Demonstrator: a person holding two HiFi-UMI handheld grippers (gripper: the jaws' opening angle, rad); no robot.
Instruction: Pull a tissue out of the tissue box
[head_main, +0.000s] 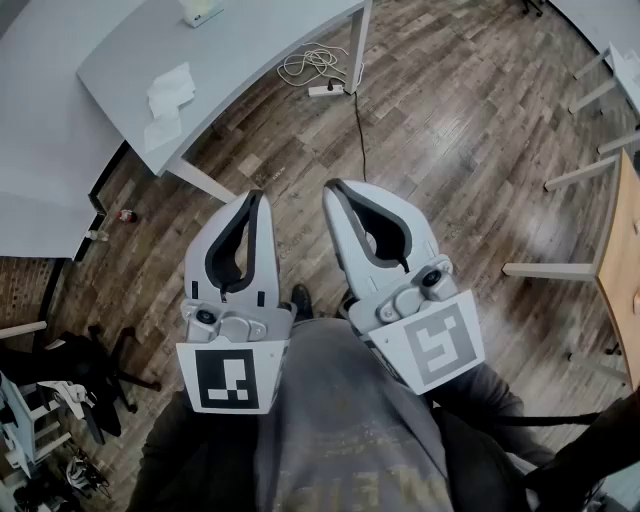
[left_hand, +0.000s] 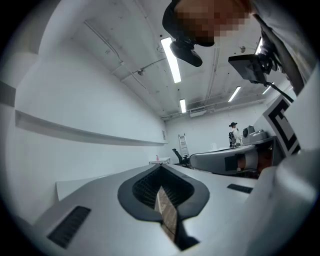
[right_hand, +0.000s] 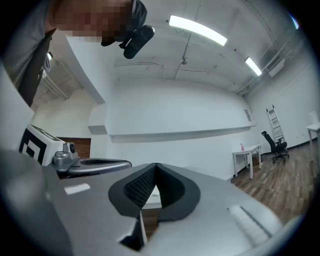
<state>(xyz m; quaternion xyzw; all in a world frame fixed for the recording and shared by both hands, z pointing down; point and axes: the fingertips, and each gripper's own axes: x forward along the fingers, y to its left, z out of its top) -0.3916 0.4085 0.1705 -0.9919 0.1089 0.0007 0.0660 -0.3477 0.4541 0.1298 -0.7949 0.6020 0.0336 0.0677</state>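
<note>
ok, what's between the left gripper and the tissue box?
Head view: bare wood floor, then grey table top up to the tissue box; loose white tissues lie just left of that line. The left gripper is shut, empty.

Bright ceiling strip lights (left_hand: 171, 60), soft shadows, fisheye bending, dark vignetted corners

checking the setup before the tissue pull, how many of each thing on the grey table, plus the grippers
tissue box: 1
loose tissues: 2
left gripper and right gripper: 2
total: 5
</note>
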